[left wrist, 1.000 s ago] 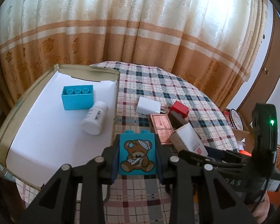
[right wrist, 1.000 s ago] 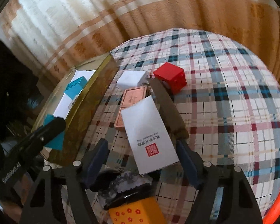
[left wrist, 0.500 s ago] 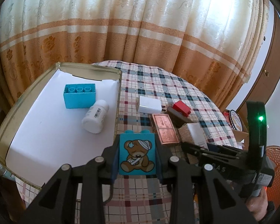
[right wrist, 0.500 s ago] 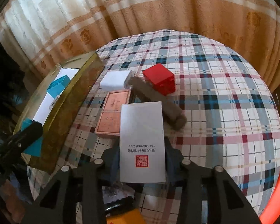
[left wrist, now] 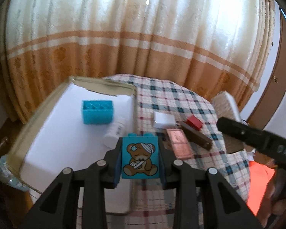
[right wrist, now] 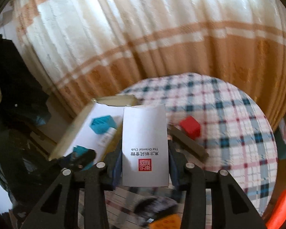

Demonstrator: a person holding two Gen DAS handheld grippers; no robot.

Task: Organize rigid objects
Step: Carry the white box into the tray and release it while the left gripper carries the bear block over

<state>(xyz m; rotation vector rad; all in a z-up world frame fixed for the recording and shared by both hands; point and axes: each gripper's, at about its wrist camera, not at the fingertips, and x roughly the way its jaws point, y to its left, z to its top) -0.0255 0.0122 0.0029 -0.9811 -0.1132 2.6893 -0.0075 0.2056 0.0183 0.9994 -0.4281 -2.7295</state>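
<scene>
On my left gripper point(left wrist: 140, 159) the fingers are closed on a teal bear block point(left wrist: 140, 157), their pads pressed to its two sides, so it sits upright between them with the bandaged bear facing my camera. Ahead of the left finger lies the tray point(left wrist: 36, 114), lined with white paper; inside it a teal brick point(left wrist: 97, 112) stands well beyond the fingertips, and a white bottle point(left wrist: 115, 131) lies on its side just past the left fingertip. Ahead of the right finger, on the plaid cloth point(left wrist: 181, 95), I see a white box point(left wrist: 164, 121), nearer in a copper tin point(left wrist: 179, 143), and beside that a brown bar point(left wrist: 197, 134) with a red cube point(left wrist: 195, 123) at its far end. Further right the other gripper crosses my view, carrying a carton. On my right gripper point(right wrist: 145, 164) the jaws have just been closing, and the fingers now clamp a white carton point(right wrist: 145, 145) between them, pads against both long edges; it stands up from the fingertips with its red seal nearest me. Left of the left finger sits the tray point(right wrist: 70, 131) with the brick point(right wrist: 103, 124) and bottle point(right wrist: 107, 136). Right of the right finger the bar point(right wrist: 188, 143) lies slanted on the cloth point(right wrist: 228, 118), the cube point(right wrist: 190, 126) touching its far end.
</scene>
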